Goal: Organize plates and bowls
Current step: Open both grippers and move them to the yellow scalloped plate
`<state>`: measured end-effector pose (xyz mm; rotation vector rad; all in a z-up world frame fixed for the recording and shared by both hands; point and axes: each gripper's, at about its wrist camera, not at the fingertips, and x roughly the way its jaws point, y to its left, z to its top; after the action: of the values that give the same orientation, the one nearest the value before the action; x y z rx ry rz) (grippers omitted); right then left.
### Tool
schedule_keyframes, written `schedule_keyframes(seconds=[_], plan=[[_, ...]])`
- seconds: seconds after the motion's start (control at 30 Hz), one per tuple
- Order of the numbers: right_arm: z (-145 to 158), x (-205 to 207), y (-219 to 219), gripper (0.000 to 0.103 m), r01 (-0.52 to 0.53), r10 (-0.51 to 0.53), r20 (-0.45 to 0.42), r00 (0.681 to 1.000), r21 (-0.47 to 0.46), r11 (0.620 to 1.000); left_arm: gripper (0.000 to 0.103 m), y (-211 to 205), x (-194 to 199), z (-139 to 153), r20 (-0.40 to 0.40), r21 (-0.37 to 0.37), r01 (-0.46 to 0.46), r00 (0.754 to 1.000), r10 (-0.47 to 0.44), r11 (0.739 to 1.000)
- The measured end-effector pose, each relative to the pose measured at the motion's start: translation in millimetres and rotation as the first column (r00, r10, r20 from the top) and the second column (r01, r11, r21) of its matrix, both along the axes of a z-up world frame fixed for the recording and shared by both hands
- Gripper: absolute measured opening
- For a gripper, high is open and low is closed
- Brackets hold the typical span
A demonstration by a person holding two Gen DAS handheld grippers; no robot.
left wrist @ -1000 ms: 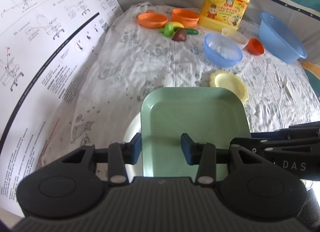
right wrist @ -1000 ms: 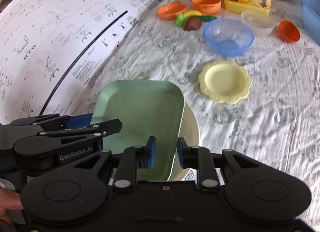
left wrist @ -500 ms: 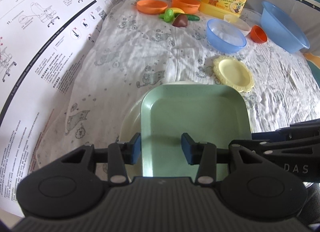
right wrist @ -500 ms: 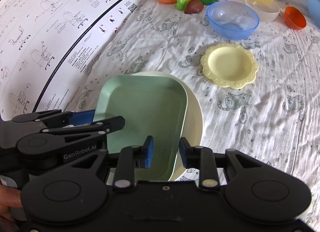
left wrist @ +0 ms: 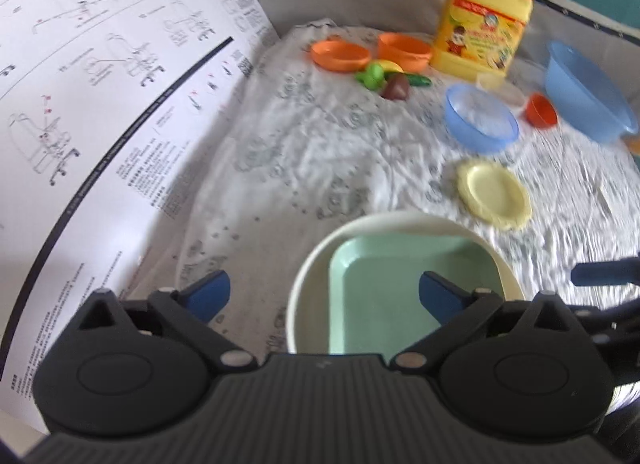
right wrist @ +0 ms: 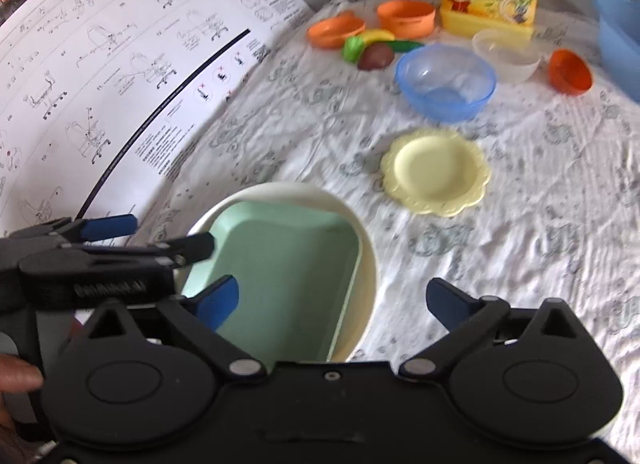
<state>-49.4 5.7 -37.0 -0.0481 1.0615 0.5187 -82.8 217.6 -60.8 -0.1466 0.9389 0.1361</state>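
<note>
A green rectangular plate (left wrist: 404, 296) (right wrist: 276, 276) lies inside a round cream plate (left wrist: 316, 264) (right wrist: 364, 248) on the patterned cloth. My left gripper (left wrist: 324, 296) is open and empty just in front of the stack; it also shows in the right wrist view (right wrist: 160, 236). My right gripper (right wrist: 332, 300) is open and empty over the stack's near edge. A yellow scalloped plate (left wrist: 494, 194) (right wrist: 436, 170) and a blue bowl (left wrist: 482, 122) (right wrist: 446, 80) lie farther back.
At the back stand an orange plate (left wrist: 340, 54), an orange bowl (left wrist: 404, 48), toy fruit (left wrist: 384, 78), a yellow detergent jug (left wrist: 482, 20), a clear bowl (right wrist: 506, 54), a small orange bowl (right wrist: 570, 70) and a large blue basin (left wrist: 586, 88). A printed instruction sheet (left wrist: 100, 104) lies left.
Both grippers opened and let go of the green plate, which now rests inside the cream plate. Both grippers have drawn back a little.
</note>
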Motion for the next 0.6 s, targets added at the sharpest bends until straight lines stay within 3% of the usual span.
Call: schedule_keyframes(seconds=[0.2,0.6], plan=[[-1.7,2.0,-10.9,0.103,0.040,-0.040,-0.009,0.999,-0.002,0.999,0.103,1.5,4.3,-0.9,-0.006,-0.013,-0.018,1.000,0.018,1.000],[-4.4,15.1,-42.3,0.103,0.141,-0.141,0.001,0.990,0.003,0.990,0.103,-24.4,28.3,0.7,0.003,-0.018,0.040,0.999,-0.040,0.999]])
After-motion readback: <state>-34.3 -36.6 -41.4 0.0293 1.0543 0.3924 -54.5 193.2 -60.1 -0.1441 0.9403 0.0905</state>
